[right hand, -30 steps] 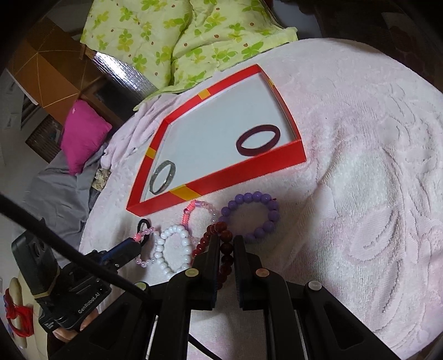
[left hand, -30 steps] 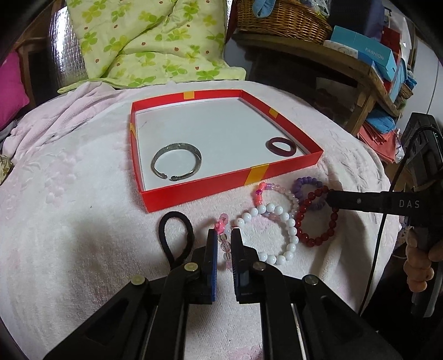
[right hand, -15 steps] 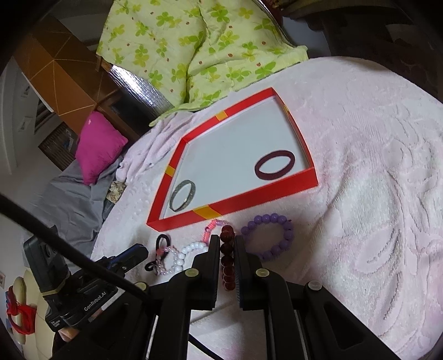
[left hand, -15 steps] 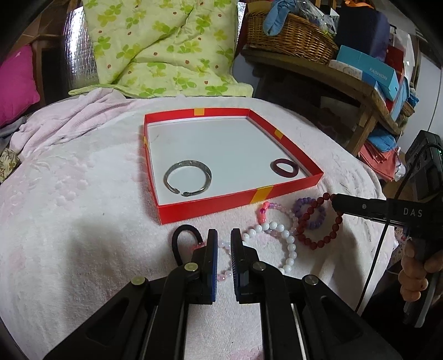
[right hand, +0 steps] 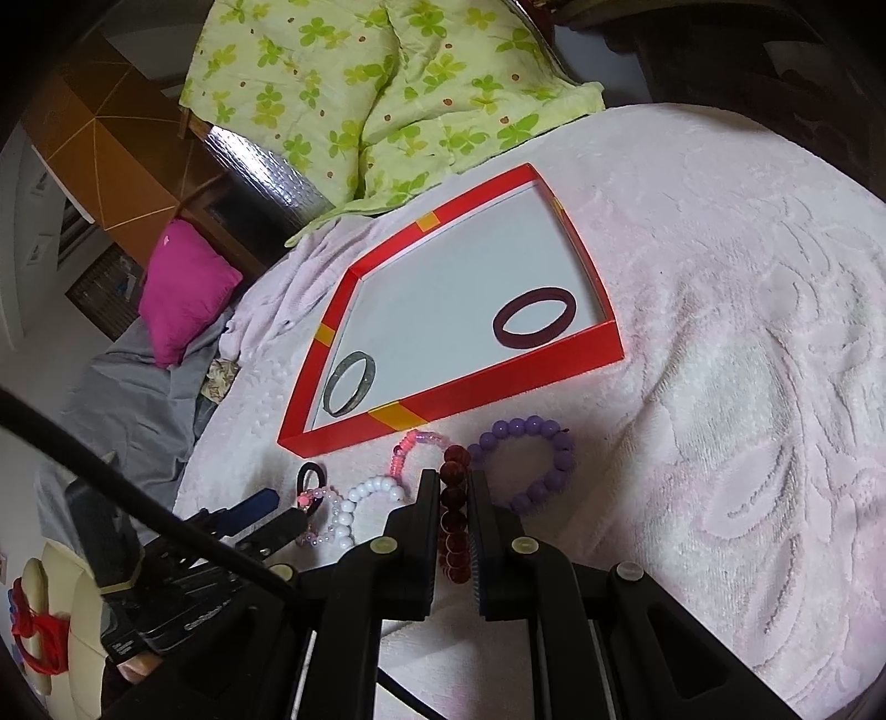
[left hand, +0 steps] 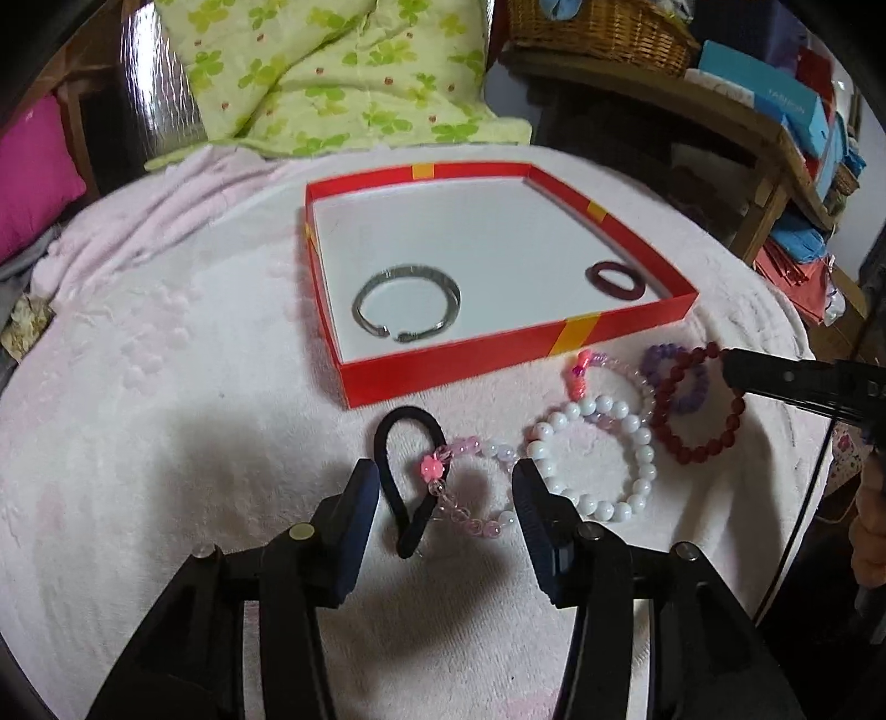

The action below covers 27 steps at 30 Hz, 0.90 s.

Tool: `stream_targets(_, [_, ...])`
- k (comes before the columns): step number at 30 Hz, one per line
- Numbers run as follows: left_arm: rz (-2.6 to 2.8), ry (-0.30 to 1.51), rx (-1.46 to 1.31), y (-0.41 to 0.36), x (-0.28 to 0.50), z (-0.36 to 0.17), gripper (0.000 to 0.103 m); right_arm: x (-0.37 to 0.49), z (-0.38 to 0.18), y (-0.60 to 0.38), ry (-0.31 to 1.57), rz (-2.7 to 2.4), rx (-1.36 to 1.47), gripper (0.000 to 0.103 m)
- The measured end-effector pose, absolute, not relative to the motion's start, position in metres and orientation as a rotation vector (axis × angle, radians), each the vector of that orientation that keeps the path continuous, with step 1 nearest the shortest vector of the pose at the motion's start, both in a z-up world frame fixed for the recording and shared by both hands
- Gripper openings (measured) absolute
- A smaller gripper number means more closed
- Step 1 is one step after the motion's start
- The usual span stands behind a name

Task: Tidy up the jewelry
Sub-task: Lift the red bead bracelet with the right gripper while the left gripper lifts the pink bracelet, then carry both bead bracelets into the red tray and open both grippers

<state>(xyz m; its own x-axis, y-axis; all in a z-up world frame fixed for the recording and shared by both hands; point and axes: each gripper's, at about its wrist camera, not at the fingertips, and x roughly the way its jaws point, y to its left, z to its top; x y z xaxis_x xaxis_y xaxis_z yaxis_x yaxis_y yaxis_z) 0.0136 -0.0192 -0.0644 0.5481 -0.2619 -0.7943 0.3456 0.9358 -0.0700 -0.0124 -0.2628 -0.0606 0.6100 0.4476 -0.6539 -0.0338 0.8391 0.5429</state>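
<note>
A red box (left hand: 498,354) (right hand: 487,382) with a white floor holds a silver bangle (left hand: 407,307) (right hand: 350,383) and a dark maroon bangle (left hand: 614,279) (right hand: 534,317). In front of it on the pink towel lie a black hair tie (left hand: 407,471), a pale pink bead bracelet (left hand: 470,493), a white bead bracelet (left hand: 592,457), a pink-clasp clear bracelet (left hand: 609,368) and a purple bead bracelet (right hand: 526,459). My left gripper (left hand: 446,487) is open around the pale pink bracelet and hair tie. My right gripper (right hand: 455,487) is shut on the dark red bead bracelet (right hand: 454,515) (left hand: 698,410).
A green floral quilt (left hand: 343,72) lies behind the box. A wooden shelf with a wicker basket (left hand: 598,27) and boxes stands at the right. A magenta cushion (right hand: 185,288) lies off the towel's left edge.
My left gripper has opened, and the pale pink bracelet now lies between its fingers. My right gripper stays shut on the red bracelet and has lifted it slightly.
</note>
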Motion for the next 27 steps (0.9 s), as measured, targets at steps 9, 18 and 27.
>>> stream_targets(9, [-0.379, 0.945, 0.087, -0.021, 0.017, -0.073, 0.011, -0.014, -0.061, -0.264, 0.887, 0.288, 0.514, 0.011])
stream_targets(18, [-0.424, 0.859, 0.028, -0.014, 0.008, -0.053, 0.008, -0.015, -0.055, -0.263, 0.851, 0.305, 0.518, 0.01])
stream_targets(27, [-0.464, 0.801, -0.055, -0.002, 0.005, -0.037, 0.008, -0.017, -0.045, -0.257, 0.789, 0.34, 0.521, 0.01])
